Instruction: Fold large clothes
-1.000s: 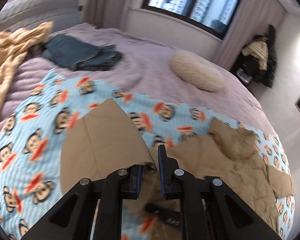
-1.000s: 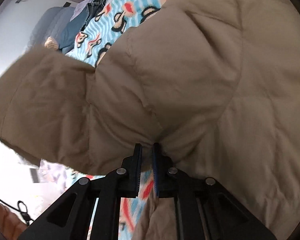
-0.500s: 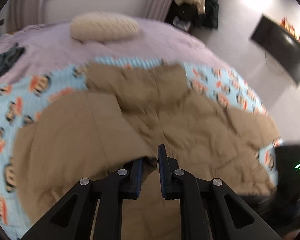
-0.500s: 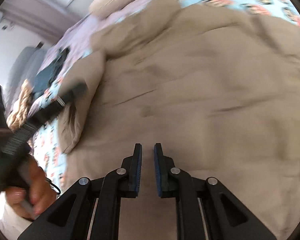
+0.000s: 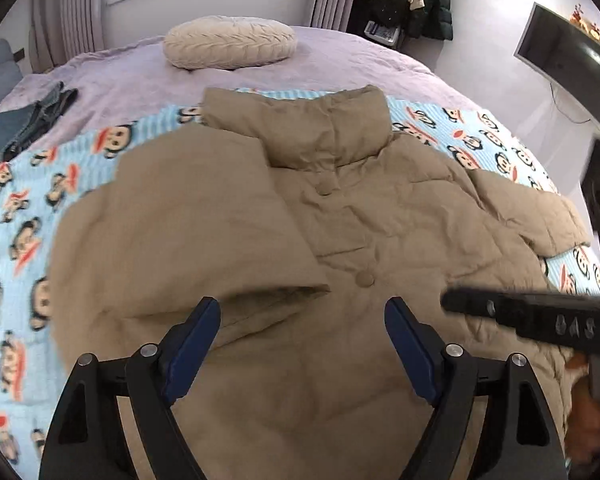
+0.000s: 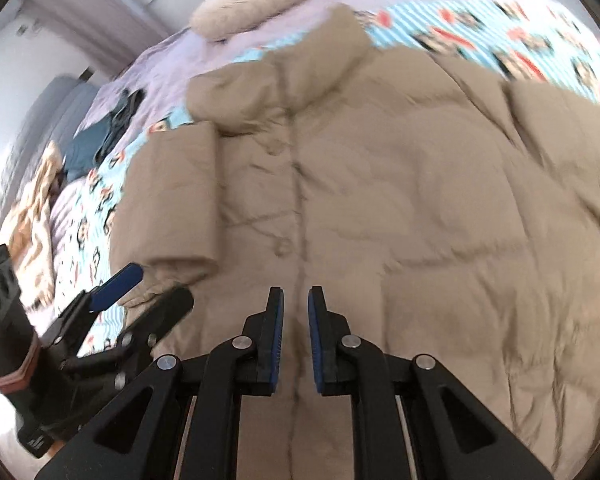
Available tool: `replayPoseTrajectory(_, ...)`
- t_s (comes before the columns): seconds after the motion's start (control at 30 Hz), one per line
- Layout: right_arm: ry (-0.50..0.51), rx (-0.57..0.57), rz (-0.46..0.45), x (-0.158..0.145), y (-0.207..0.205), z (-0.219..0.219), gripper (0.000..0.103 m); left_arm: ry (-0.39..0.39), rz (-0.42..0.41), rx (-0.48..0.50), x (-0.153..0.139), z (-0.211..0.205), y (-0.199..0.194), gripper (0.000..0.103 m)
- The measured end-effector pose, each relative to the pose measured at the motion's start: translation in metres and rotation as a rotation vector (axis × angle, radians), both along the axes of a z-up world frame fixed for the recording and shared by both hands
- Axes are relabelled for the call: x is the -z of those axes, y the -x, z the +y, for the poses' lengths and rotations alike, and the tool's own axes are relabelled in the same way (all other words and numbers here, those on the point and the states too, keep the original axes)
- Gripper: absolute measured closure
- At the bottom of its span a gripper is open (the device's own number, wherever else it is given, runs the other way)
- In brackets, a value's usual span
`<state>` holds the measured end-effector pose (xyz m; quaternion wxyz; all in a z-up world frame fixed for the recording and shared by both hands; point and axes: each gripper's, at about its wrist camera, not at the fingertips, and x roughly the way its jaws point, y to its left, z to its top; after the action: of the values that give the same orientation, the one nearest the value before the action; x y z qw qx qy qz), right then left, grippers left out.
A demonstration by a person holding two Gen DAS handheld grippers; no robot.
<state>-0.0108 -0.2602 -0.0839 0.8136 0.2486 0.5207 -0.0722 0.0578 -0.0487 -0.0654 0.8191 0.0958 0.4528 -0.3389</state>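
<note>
Left wrist view: a tan padded jacket (image 5: 340,216) lies front-up on a monkey-print blanket (image 5: 24,208), one sleeve folded across. Left gripper (image 5: 302,316) and right gripper (image 6: 296,300) hover above, jaws opening, empty.

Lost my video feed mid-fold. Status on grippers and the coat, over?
Left gripper opening, nothing between its jaws. Right gripper opening, also holding nothing. Tan coat flat on monkey-print blanket, one sleeve folded in, other still out. Nothing in the way.

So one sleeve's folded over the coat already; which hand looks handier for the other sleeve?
Probably the right gripper: the unfolded sleeve lies spread on its side, while the left gripper, jaws opening, sits by the folded sleeve.
</note>
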Motion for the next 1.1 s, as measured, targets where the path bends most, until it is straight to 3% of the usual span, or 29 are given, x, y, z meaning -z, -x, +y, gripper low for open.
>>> replayPoseTrajectory(0.03, 0.031, -0.037, -0.006, -0.005, -0.008, 0.008, 0.071, -0.005, -0.012, -0.019, -0.002, 0.005, -0.001, 0.019)
replayPoseTrajectory(0.07, 0.053, -0.061, -0.012, -0.009, -0.011, 0.014, 0.044, -0.008, -0.026, -0.062, -0.006, 0.019, -0.003, 0.019)
replayPoseTrajectory(0.1, 0.085, -0.097, -0.028, -0.014, -0.016, 0.024, 0.024, -0.009, -0.031, -0.098, -0.008, 0.03, -0.007, 0.019)
replayPoseTrajectory(0.23, 0.252, -0.284, -0.073, -0.024, -0.033, 0.068, 0.021, -0.054, -0.032, -0.302, -0.004, 0.088, -0.03, 0.019)
replayPoseTrajectory(0.3, 0.37, -0.379, -0.07, -0.019, -0.042, 0.093, 0.021, -0.087, 0.015, -0.397, 0.007, 0.117, -0.048, 0.019)
replayPoseTrajectory(0.43, 0.45, -0.485, -0.132, -0.025, -0.059, 0.128, 0.021, -0.036, 0.128, -0.568, 0.027, 0.165, -0.085, 0.019)
replayPoseTrajectory(0.5, 0.474, -0.516, -0.15, -0.024, -0.067, 0.143, 0.021, -0.015, 0.163, -0.621, 0.033, 0.174, -0.096, 0.019)
replayPoseTrajectory(0.63, 0.627, -0.583, -0.117, 0.008, -0.086, 0.177, 0.02, 0.017, 0.216, -0.686, 0.044, 0.186, -0.098, 0.019)
replayPoseTrajectory(0.73, 0.68, -0.515, -0.108, 0.024, -0.095, 0.174, 0.021, -0.002, 0.211, -0.669, 0.048, 0.187, -0.095, 0.019)
replayPoseTrajectory(0.77, 0.674, -0.486, -0.107, 0.024, -0.097, 0.172, 0.031, -0.011, 0.208, -0.663, 0.049, 0.186, -0.095, 0.019)
replayPoseTrajectory(0.8, 0.657, -0.446, -0.111, 0.023, -0.096, 0.166, 0.084, -0.014, 0.207, -0.661, 0.049, 0.186, -0.097, 0.019)
replayPoseTrajectory(0.83, 0.626, -0.4, -0.099, 0.021, -0.096, 0.154, 0.099, -0.014, 0.208, -0.663, 0.048, 0.188, -0.098, 0.019)
replayPoseTrajectory(0.87, 0.597, -0.351, -0.11, 0.016, -0.094, 0.144, 0.103, -0.012, 0.208, -0.665, 0.047, 0.189, -0.099, 0.019)
replayPoseTrajectory(0.97, 0.528, -0.154, -0.166, -0.01, -0.074, 0.095, 0.103, -0.006, 0.197, -0.666, 0.041, 0.191, -0.103, 0.019)
replayPoseTrajectory(1.03, 0.469, -0.047, -0.153, -0.017, -0.062, 0.061, 0.103, -0.014, 0.182, -0.652, 0.039, 0.187, -0.105, 0.019)
replayPoseTrajectory(1.1, 0.334, 0.012, -0.122, -0.016, -0.053, 0.028, 0.102, -0.031, 0.18, -0.639, 0.041, 0.182, -0.109, 0.019)
